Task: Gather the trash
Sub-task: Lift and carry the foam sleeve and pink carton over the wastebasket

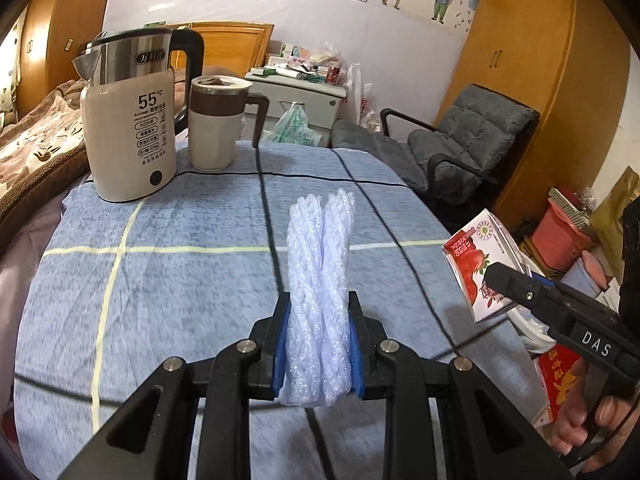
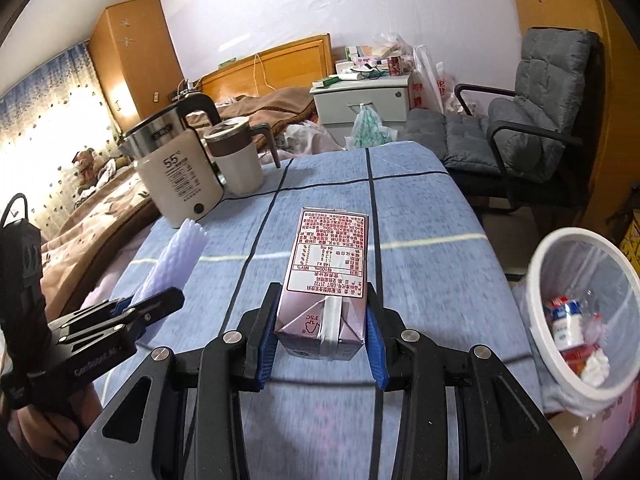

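My left gripper (image 1: pixel 319 346) is shut on a white foam net sleeve (image 1: pixel 320 280), folded double and held above the blue-clothed table (image 1: pixel 160 260). The sleeve also shows in the right wrist view (image 2: pixel 176 258). My right gripper (image 2: pixel 320 334) is shut on a strawberry milk carton (image 2: pixel 326 276), held above the table. The carton (image 1: pixel 480 256) and right gripper (image 1: pixel 504 280) show at the right of the left wrist view. A white trash bin (image 2: pixel 580 320) with several pieces of trash stands right of the table, below its edge.
An electric kettle (image 1: pixel 128 120) and a lidded mug (image 1: pixel 214 120) stand at the table's far left. A grey armchair (image 2: pixel 532 132) stands beyond the far right corner. A bed (image 2: pixel 100 200) lies left of the table. Boxes (image 1: pixel 560 232) sit on the floor to the right.
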`<state>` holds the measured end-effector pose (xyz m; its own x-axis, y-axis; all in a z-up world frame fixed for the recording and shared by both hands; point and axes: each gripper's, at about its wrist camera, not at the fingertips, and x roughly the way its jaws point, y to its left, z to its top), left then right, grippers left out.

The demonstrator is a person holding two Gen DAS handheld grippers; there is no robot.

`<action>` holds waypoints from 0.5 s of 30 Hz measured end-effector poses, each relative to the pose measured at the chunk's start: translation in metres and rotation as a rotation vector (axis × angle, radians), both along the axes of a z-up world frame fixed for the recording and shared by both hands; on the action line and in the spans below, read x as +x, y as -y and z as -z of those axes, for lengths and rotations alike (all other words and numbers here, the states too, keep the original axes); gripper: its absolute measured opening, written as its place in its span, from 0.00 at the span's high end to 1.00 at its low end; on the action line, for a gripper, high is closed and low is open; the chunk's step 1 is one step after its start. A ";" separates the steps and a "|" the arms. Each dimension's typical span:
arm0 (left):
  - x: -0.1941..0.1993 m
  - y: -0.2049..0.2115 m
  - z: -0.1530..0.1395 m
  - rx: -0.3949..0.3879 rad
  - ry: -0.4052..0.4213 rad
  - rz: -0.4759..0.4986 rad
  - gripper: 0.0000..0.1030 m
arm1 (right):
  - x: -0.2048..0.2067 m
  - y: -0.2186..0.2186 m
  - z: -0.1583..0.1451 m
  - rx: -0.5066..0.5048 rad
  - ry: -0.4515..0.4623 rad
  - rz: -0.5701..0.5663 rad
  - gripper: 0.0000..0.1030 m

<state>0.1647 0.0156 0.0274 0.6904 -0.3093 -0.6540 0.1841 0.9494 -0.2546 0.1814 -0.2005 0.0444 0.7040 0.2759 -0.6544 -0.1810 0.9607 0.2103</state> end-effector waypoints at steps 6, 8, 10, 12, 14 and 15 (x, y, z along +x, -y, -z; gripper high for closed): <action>-0.023 0.012 -0.007 -0.003 0.016 0.013 0.75 | -0.031 0.010 -0.006 0.003 0.020 0.009 0.62; -0.029 0.018 -0.009 0.000 0.020 0.022 0.75 | -0.036 0.013 -0.006 0.001 0.022 0.015 0.62; -0.033 0.022 -0.011 0.001 0.022 0.030 0.75 | -0.042 0.018 -0.005 0.005 0.019 0.025 0.62; -0.036 0.027 -0.011 0.003 0.022 0.037 0.75 | -0.046 0.025 -0.005 0.009 0.017 0.037 0.62; -0.037 0.031 -0.012 0.004 0.022 0.042 0.75 | -0.049 0.029 -0.005 0.011 0.016 0.045 0.62; -0.037 0.033 -0.012 0.002 0.021 0.047 0.75 | -0.050 0.032 -0.005 0.011 0.018 0.051 0.62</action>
